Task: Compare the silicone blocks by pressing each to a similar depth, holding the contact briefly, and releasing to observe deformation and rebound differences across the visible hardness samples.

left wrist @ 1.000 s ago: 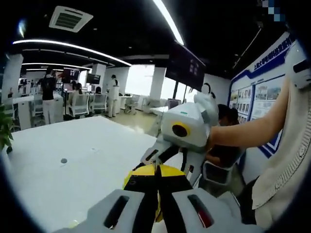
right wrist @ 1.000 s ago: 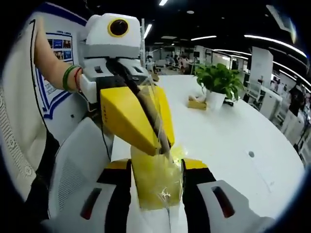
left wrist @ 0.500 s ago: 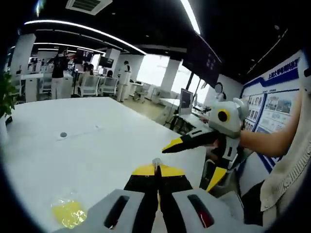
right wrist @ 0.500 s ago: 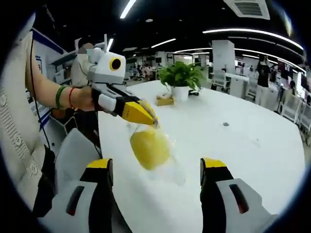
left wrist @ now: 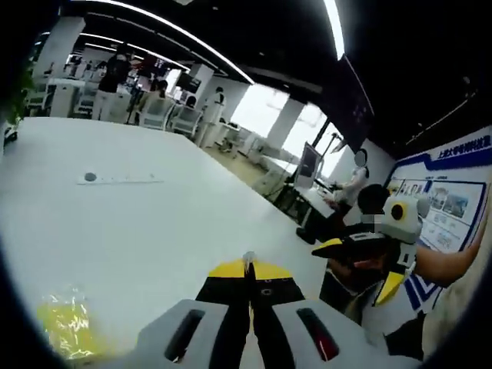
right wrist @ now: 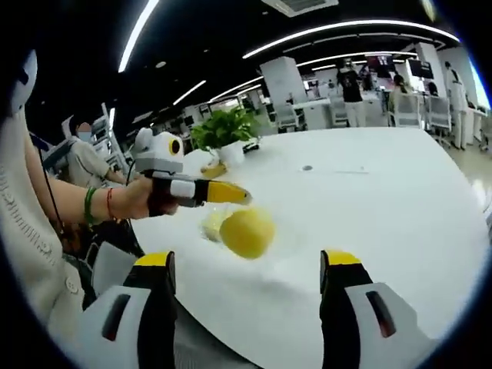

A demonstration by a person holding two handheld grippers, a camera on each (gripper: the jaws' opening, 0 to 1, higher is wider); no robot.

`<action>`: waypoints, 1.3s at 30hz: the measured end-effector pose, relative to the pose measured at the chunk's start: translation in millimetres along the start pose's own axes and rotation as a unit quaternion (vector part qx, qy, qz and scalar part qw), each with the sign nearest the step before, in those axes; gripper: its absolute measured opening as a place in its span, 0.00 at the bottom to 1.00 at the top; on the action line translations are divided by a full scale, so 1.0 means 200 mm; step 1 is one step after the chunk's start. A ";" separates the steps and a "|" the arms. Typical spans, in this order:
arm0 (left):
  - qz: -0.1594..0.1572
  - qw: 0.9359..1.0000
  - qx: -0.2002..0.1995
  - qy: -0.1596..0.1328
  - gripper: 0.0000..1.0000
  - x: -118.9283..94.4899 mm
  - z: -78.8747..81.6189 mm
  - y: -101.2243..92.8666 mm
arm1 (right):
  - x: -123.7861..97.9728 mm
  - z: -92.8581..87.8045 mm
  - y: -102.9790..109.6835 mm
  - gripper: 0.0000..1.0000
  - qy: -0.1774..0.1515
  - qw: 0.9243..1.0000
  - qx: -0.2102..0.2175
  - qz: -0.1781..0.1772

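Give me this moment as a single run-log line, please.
left tool: shut, empty, raised | right tool: open, empty | yellow wrapped block: on white table, untouched | no press underway

We are in what looks like an open-plan office. A long white desk (right wrist: 369,192) carries a potted plant (right wrist: 228,132), with rows of chairs (left wrist: 171,115) and workstations behind. Strip lights (left wrist: 336,31) cross a dark ceiling, and a blue poster board (left wrist: 455,192) lines one wall.
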State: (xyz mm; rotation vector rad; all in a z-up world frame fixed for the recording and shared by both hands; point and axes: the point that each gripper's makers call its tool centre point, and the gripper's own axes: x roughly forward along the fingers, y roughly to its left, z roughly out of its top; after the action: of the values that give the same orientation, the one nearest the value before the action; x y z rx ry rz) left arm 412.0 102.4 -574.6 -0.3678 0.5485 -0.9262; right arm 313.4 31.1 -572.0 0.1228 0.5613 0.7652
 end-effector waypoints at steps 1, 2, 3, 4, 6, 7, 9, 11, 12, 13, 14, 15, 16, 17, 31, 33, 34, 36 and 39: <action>0.001 1.000 -0.005 0.001 0.00 0.02 -0.01 0.01 | -0.01 -0.02 -0.01 0.69 0.006 1.000 0.003 0.000; 0.003 1.000 -0.009 0.003 0.00 0.04 -0.01 0.03 | -0.01 -0.02 -0.01 0.69 0.006 1.000 0.006 0.000; 0.004 1.000 -0.014 0.004 0.00 0.05 -0.02 0.05 | -0.02 -0.02 -0.02 0.69 0.006 1.000 0.007 0.000; 0.005 1.000 -0.024 0.005 0.00 0.07 -0.03 0.06 | -0.02 -0.02 -0.03 0.69 0.008 1.000 0.007 -0.001; 0.013 0.999 -0.031 0.005 0.00 0.10 -0.04 0.10 | -0.03 -0.01 -0.03 0.69 0.005 1.000 0.007 0.000; 0.019 0.999 -0.048 -0.001 0.00 0.11 -0.04 0.13 | -0.03 0.00 -0.02 0.69 0.000 1.000 0.010 0.010; 0.026 0.998 -0.058 -0.007 0.00 0.11 -0.04 0.17 | -0.03 0.00 -0.02 0.70 -0.004 1.000 0.010 0.013; 0.033 0.997 -0.066 -0.008 0.00 0.12 -0.05 0.22 | -0.02 0.00 -0.02 0.70 -0.002 1.000 0.004 0.011; 0.038 0.997 -0.069 -0.007 0.00 0.13 -0.06 0.24 | -0.01 0.00 -0.03 0.69 0.002 1.000 0.002 0.010; 0.047 0.996 -0.072 -0.007 0.00 0.13 -0.07 0.28 | -0.01 0.00 -0.03 0.69 0.002 1.000 0.002 0.010; 0.052 0.996 -0.074 -0.007 0.00 0.13 -0.08 0.30 | 0.00 0.00 -0.03 0.69 0.002 1.000 0.003 0.012; 0.060 0.995 -0.079 -0.007 0.00 0.13 -0.09 0.33 | 0.00 0.00 -0.04 0.69 0.004 1.000 0.004 0.013; 0.064 0.994 -0.085 -0.007 0.00 0.13 -0.10 0.36 | 0.01 0.00 -0.04 0.69 0.006 1.000 0.005 0.013; 0.069 0.994 -0.088 -0.008 0.00 0.12 -0.10 0.39 | 0.01 -0.01 -0.04 0.69 0.006 1.000 0.004 0.012; 0.130 0.981 -0.146 -0.015 0.00 0.18 -0.22 0.64 | 0.02 -0.04 -0.16 0.70 0.017 1.000 -0.004 -0.016; 0.131 0.980 -0.146 -0.016 0.00 0.20 -0.22 0.66 | 0.02 -0.02 -0.16 0.71 0.008 1.000 -0.012 -0.016; 0.132 0.981 -0.142 -0.014 0.00 0.22 -0.22 0.69 | 0.02 -0.01 -0.16 0.71 0.003 1.000 -0.014 -0.016; 0.135 0.982 -0.132 -0.011 0.00 0.23 -0.23 0.71 | 0.02 0.02 -0.15 0.71 -0.014 1.000 -0.022 -0.014; 0.148 0.983 -0.109 0.005 0.00 0.24 -0.26 0.78 | 0.03 0.08 -0.13 0.71 -0.043 0.998 -0.044 -0.008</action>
State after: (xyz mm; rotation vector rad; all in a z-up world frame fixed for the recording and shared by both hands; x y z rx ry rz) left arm 505.7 145.3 -711.5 -0.4644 0.6963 -0.5837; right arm 340.4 18.1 -568.9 0.0696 0.4453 0.7648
